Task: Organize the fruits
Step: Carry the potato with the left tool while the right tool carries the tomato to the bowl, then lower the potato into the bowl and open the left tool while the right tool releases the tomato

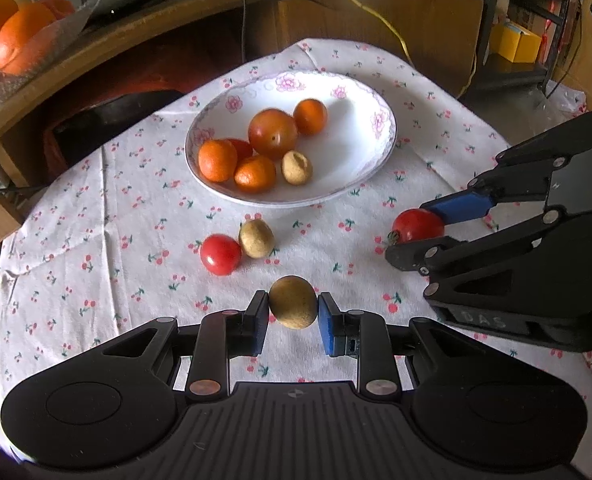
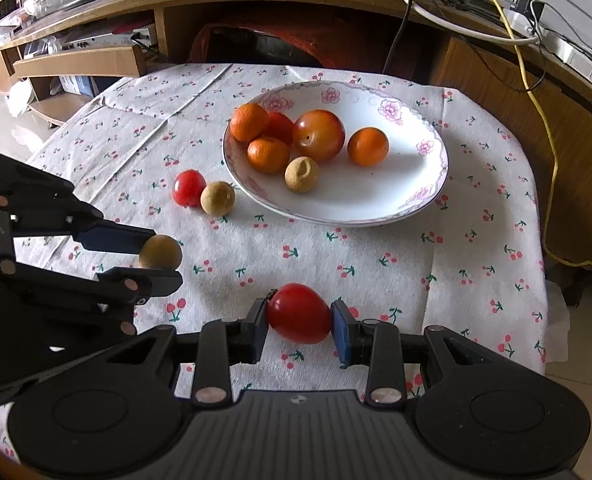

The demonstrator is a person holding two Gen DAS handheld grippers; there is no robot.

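**Both grippers pinching a fruit over the cherry-print cloth**

Fingers of the left gripper (image 1: 292, 314) are pressed against either side of a tan longan (image 1: 293, 302), which sits squarely between the blue pads. Whether it is lifted clear of the cloth I cannot tell. Over on the other side, the right gripper (image 2: 299, 326) is clamped the same way on a red tomato (image 2: 299, 314), its stem end turned toward the left finger.

Just beyond the left gripper, two loose fruits lie touching each other on the tablecloth (image 1: 95, 220): a small red tomato (image 1: 220, 254) and a second longan (image 1: 256, 238) beside it. Both are near the front rim of the plate but apart from it.

Farther out stands the white plate (image 1: 360, 136), flower-patterned around its edge. Inside it are three small oranges (image 1: 217, 160), a larger reddish-orange fruit (image 1: 272, 133), a bit of another red fruit mostly hidden behind them, and one dented longan (image 1: 296, 167) nearest the front. They bunch toward the plate's left half as seen from the left wrist.

Behind the table runs a wooden shelf (image 1: 135, 32) with cables strung over it, and a glass dish of big oranges (image 1: 15, 36) stands at its far left.
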